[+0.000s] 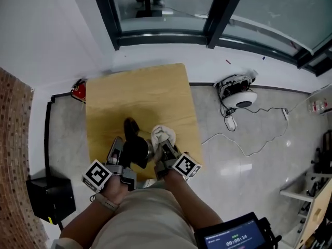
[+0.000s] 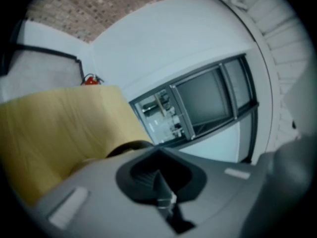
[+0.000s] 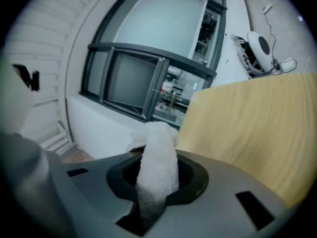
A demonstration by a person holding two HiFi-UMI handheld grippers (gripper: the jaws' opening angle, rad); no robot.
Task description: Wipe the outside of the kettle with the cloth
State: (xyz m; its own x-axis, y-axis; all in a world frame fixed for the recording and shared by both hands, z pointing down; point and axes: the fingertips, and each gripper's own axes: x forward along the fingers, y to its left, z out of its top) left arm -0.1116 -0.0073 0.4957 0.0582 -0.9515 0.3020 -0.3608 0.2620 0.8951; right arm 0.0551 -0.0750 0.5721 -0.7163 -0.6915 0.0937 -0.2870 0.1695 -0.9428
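**While the cloth stays pinched, the kettle sits between my two claws**

Since the wiping needs one claw for the rag and one to steady the pot, I have them side by side at the near edge of the worktop point(image 1: 140, 90), close in front of me. My right claw point(image 3: 154, 185) is clamped on the cloth point(image 3: 157, 157), which stands up out of the jaws as a white fluffy roll. I judge that leaves a soft free end to drag over the metal. My left claw point(image 2: 166, 195) has its jaws pressed together, and I can make out nothing caught in them. A dark curve shows just past its body, probably part of the kettle.

From the head view, the kettle point(image 1: 136, 149) is a dark shape lying between the two claws, touching or nearly touching both, and I cannot tell which. A dark part of it sticks out away from me. The bunched end of the cloth rests just beside it on the right, so a stroke along that flank looks like the next step.

Farther off, the wood is bare. Beyond it, a white round device point(image 1: 239, 95) and its cables lie on the floor, under the dark-framed window point(image 1: 212, 19).
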